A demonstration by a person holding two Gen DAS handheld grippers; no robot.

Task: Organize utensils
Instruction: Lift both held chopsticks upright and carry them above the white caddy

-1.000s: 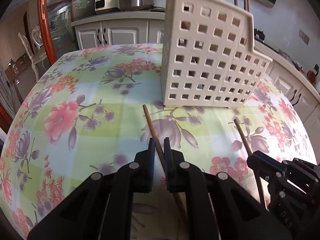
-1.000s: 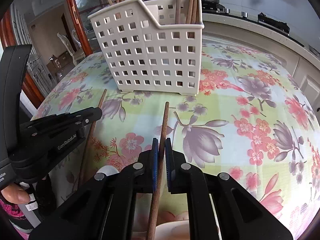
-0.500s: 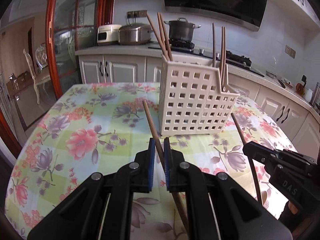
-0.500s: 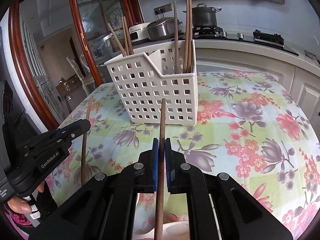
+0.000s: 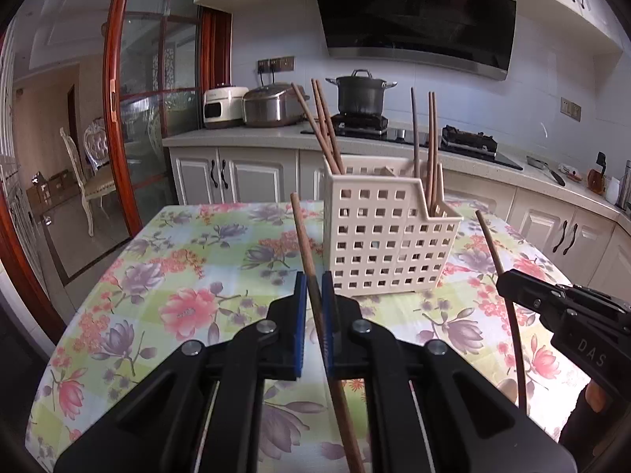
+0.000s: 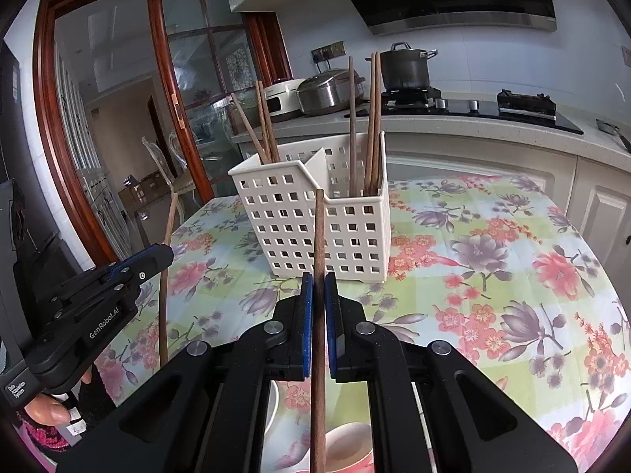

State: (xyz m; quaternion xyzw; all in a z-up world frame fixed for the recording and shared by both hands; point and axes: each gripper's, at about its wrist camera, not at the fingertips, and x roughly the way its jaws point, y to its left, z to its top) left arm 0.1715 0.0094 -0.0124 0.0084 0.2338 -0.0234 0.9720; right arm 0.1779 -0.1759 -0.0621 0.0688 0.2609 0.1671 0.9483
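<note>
A white perforated utensil caddy stands on the floral table, with several brown chopsticks upright in its compartments. It also shows in the right wrist view. My left gripper is shut on a brown chopstick, held tilted above the table, just left of and nearer than the caddy. My right gripper is shut on another brown chopstick, held nearly upright in front of the caddy. Each gripper shows in the other's view: the right one, the left one.
A pink bowl and a white dish sit under my right gripper at the table's near edge. Behind the table runs a kitchen counter with rice cookers, a pot and a stove. A glass door with a red frame is at the left.
Both grippers have risen and pulled back from the caddy, lifting their chopsticks off the table. The caddy now looks smaller and farther.
</note>
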